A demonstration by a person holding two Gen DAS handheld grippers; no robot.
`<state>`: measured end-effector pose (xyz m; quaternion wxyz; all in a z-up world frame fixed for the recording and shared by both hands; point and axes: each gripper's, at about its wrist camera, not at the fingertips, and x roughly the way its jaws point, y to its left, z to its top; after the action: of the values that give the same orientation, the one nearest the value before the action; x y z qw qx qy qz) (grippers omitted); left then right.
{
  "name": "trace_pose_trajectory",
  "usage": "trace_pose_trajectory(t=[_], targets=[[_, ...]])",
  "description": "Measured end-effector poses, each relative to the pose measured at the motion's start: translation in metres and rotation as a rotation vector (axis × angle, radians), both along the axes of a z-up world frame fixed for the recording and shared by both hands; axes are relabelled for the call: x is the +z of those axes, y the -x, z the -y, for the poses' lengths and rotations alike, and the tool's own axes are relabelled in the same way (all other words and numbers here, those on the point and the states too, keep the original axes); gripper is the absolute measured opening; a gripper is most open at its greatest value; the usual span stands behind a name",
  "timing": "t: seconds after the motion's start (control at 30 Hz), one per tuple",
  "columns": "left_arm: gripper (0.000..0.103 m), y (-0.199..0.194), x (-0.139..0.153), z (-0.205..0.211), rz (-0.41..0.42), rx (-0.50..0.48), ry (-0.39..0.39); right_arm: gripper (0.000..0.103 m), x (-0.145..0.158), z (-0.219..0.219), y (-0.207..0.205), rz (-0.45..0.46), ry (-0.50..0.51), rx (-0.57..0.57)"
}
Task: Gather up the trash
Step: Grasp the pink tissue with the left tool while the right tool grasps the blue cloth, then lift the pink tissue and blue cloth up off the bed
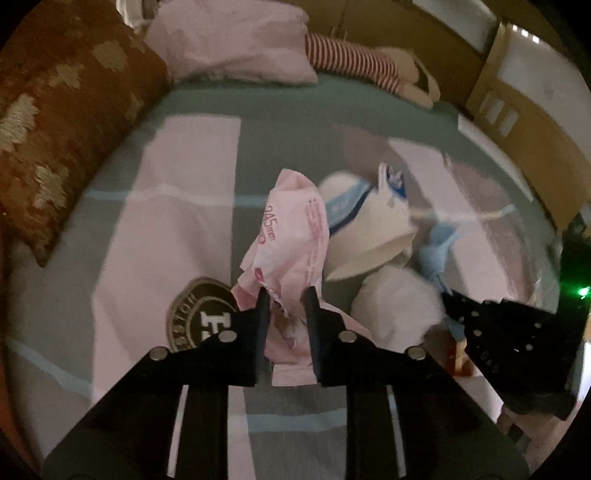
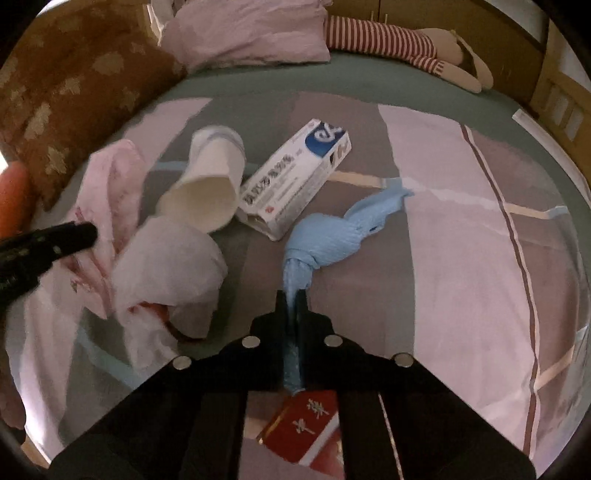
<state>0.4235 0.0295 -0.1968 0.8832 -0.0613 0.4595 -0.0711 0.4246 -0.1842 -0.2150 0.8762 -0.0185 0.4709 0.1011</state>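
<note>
Trash lies in a pile on a striped bedcover [image 2: 461,221]. My left gripper [image 1: 286,295] is shut on the near end of a crumpled pink wrapper [image 1: 295,229], also seen as the pink wrapper [image 2: 114,184] in the right wrist view. My right gripper [image 2: 295,295] is shut on the twisted tail of a knotted blue glove [image 2: 332,236]. Between them lie a white paper cup [image 2: 207,184] on its side, a blue-and-white medicine box [image 2: 295,173] and a crumpled white tissue [image 2: 166,266]. A red cigarette pack [image 2: 306,424] lies under my right gripper.
A brown patterned pillow [image 2: 74,92] lies at the left. A pink pillow [image 2: 251,33] and a striped soft toy [image 2: 388,37] lie at the far end. Wooden furniture [image 1: 517,110] borders the bed on the right. A round emblem [image 1: 199,314] marks the cover.
</note>
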Motion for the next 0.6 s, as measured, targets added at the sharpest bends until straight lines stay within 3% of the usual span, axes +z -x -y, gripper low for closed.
trace_pose_trajectory(t=[0.23,0.33,0.47,0.6], targets=[[0.017,0.058,0.079,-0.006,0.145,0.014,0.06,0.004,0.083,0.024,0.055,0.181,-0.141,0.011],[0.017,0.101,0.112,0.001,0.236,0.007,0.024,0.004,0.112,0.028,0.093,0.243,-0.189,0.042],[0.017,0.143,0.127,0.005,0.283,0.001,0.02,0.004,0.136,0.026,0.144,0.321,-0.206,0.072],[0.017,0.182,0.12,0.012,0.277,-0.024,0.009,0.004,0.139,0.023,0.192,0.365,-0.212,0.09]])
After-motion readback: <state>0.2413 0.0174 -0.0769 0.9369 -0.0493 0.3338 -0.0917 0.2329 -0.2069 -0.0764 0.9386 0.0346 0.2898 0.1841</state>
